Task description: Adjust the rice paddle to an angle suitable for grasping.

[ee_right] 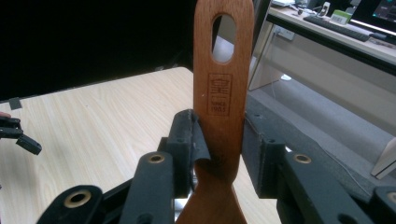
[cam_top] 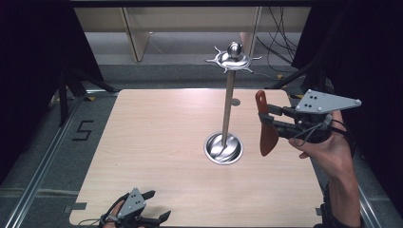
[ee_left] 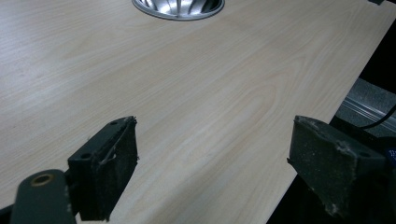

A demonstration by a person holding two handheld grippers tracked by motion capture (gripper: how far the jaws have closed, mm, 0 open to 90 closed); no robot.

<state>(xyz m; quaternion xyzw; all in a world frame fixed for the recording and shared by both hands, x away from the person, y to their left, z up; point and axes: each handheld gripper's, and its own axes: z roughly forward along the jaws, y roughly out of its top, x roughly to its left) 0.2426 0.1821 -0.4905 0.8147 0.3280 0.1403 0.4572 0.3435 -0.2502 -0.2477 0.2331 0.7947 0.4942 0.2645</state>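
Observation:
A brown wooden spatula [cam_top: 266,127] hangs upright above the table's right side, handle end up, with my right gripper [cam_top: 274,119] shut on its handle. In the right gripper view both pads press the spatula [ee_right: 225,79], whose handle has an oval hanging hole at the top. A metal hanging stand [cam_top: 229,102] rises from a round base [cam_top: 223,148] near the table's middle, with a crown of hooks [cam_top: 233,59] on top. The spatula is just right of the pole, below the hooks. My left gripper [cam_top: 152,206] rests open at the table's front edge, nothing between its pads [ee_left: 108,161].
The light wooden table [cam_top: 157,142] is bare around the stand. The stand's base [ee_left: 178,8] lies ahead of the left gripper. Metal rails run along both table sides, dark curtains flank it, and cables lie on the floor at the back right.

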